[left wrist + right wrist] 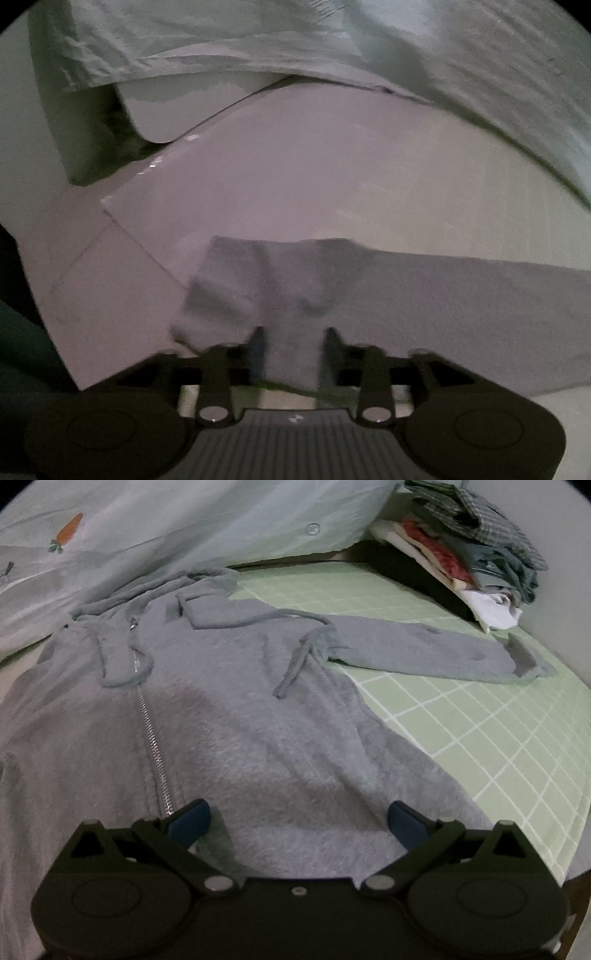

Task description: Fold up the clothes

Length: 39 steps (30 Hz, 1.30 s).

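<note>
Grey zip hoodie (229,731) flat on green checked sheet (498,738), one sleeve (424,650) flung outward. Right gripper (297,821) hovering over hem, jaws wide, empty. Left gripper (293,347) part-open astride other sleeve's cuff (280,295), grip unclear. Risk: cuff slips free, or drawstring (295,664) gets trapped inside fold.

We count one grey zip hoodie (229,738) with two drawstrings (295,664) — one stack of folded clothes (476,550) — one carrot-print quilt (166,528), and two grippers.
</note>
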Each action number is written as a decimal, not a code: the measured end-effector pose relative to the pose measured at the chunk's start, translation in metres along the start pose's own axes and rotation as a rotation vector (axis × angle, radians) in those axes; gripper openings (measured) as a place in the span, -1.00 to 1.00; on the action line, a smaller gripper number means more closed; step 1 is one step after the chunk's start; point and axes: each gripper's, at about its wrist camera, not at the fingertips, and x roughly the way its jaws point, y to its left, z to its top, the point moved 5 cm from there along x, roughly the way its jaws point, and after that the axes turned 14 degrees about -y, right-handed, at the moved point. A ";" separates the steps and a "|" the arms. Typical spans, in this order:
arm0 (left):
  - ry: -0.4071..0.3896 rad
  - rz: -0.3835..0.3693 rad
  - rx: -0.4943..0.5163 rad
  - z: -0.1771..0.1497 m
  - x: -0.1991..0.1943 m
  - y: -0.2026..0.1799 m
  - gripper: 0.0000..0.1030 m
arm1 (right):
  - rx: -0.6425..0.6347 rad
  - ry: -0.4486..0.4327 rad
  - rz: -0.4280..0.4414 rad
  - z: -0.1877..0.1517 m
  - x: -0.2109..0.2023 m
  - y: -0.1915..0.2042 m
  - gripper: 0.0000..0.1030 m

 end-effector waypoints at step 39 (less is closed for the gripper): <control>0.168 -0.278 0.362 -0.239 -0.182 -0.422 0.83 | 0.299 -0.074 -0.067 0.108 0.165 -0.424 1.00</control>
